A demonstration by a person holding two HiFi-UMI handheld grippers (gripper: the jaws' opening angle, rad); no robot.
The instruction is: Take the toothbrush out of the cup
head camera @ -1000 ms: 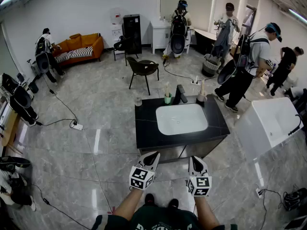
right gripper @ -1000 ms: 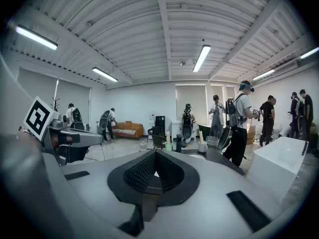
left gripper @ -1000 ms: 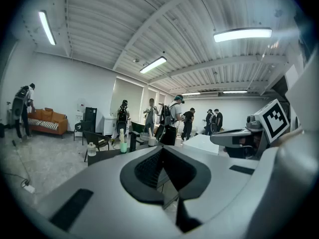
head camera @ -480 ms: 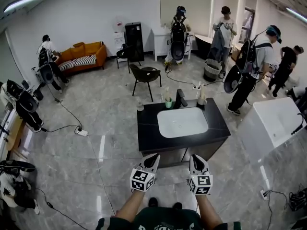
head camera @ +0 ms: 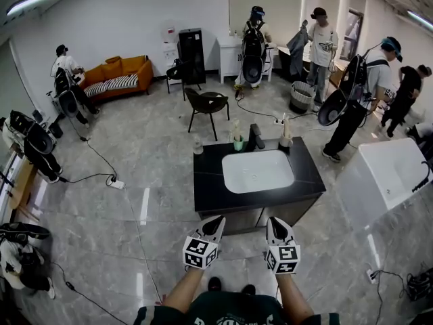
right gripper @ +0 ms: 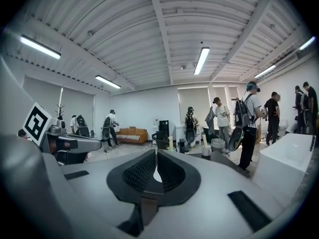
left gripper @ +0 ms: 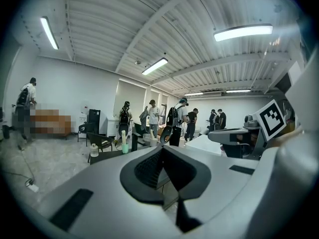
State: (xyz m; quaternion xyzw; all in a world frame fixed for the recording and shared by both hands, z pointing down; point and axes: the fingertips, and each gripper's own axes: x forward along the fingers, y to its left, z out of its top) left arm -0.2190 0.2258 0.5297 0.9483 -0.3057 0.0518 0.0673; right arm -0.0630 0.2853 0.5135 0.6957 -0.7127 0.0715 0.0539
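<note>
A green cup [head camera: 237, 143] holding a pale toothbrush [head camera: 235, 130] stands at the back edge of the black vanity [head camera: 206, 188], left of the faucet [head camera: 254, 137]. Both grippers hover low in front of the vanity, well short of the cup. My left gripper [head camera: 217, 221] is shut with nothing in it, and my right gripper [head camera: 274, 223] is shut and empty too. The left gripper view shows the cup [left gripper: 124, 148] far off beyond the closed jaws of the left gripper [left gripper: 162, 151]. In the right gripper view the toothbrush [right gripper: 171, 142] shows small past the right gripper [right gripper: 155, 156].
A white sink basin [head camera: 257, 170] fills the vanity top, with a small bottle [head camera: 197, 146] at the back left and a soap bottle [head camera: 285, 135] at the back right. A chair [head camera: 205, 104] stands behind; a white bathtub [head camera: 389, 175] lies to the right. Several people stand around the room.
Both grippers have stayed in place in front of the vanity. The head view has shifted slightly, and people at the back have moved a little.
</note>
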